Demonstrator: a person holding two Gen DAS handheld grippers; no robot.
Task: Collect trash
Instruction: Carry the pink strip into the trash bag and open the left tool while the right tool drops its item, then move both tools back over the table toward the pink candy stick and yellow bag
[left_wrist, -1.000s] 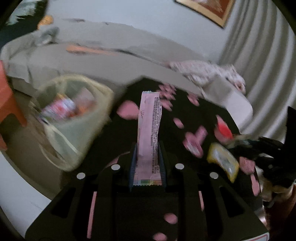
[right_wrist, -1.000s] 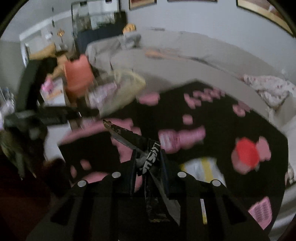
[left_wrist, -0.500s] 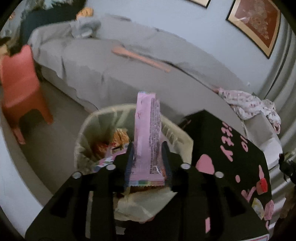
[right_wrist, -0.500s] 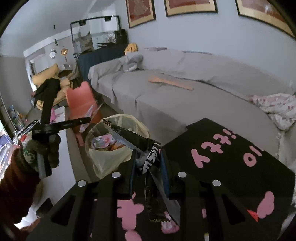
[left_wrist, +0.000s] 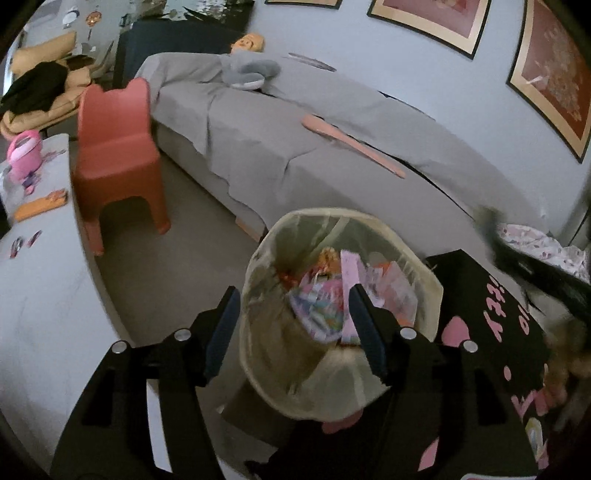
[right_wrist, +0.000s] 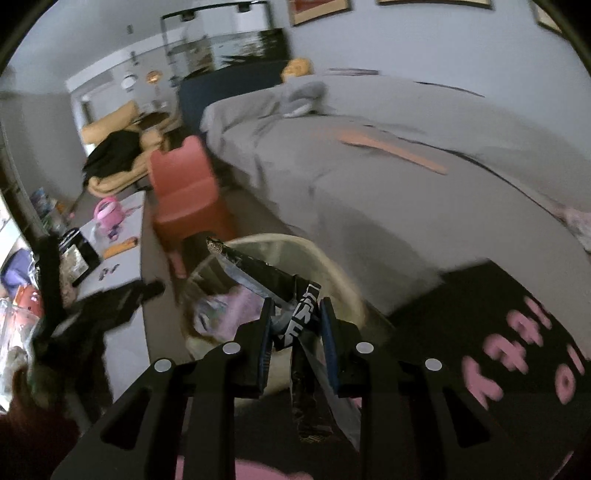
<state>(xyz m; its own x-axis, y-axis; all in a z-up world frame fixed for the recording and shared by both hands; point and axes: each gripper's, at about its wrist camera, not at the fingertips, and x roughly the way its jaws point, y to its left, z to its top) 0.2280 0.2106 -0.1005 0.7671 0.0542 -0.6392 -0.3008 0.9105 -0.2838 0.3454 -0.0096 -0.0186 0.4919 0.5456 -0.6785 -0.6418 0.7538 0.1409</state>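
Left gripper (left_wrist: 293, 325): jaws spread wide with nothing between them, poised directly above the lined trash bin (left_wrist: 428, 280).
Pink wrapper (left_wrist: 349, 280): lies inside the bin among other colourful packets, standing on end against the pile, just beside the left gripper's right-hand finger.
Right gripper (right_wrist: 295, 328): jaws narrow, pinching a black snack wrapper (right_wrist: 258, 271) near its middle.
Wrapper's long axis: runs from the jaws up and to the left, its free end reaching over the bin's rim (right_wrist: 258, 240); a second flap hangs below the fingers.
Bin from the right gripper: straight ahead and slightly left, its opening just beyond the fingertips; the view is blurred, so whether the jaws are over the opening yet is hard to say.
Nearer hand for the next drop: the right, judged from what it carries.
Surroundings: black table with pink lettering (left_wrist: 491, 314) touching the bin's right side; red child's chair (left_wrist: 118, 147) well apart on the floor.
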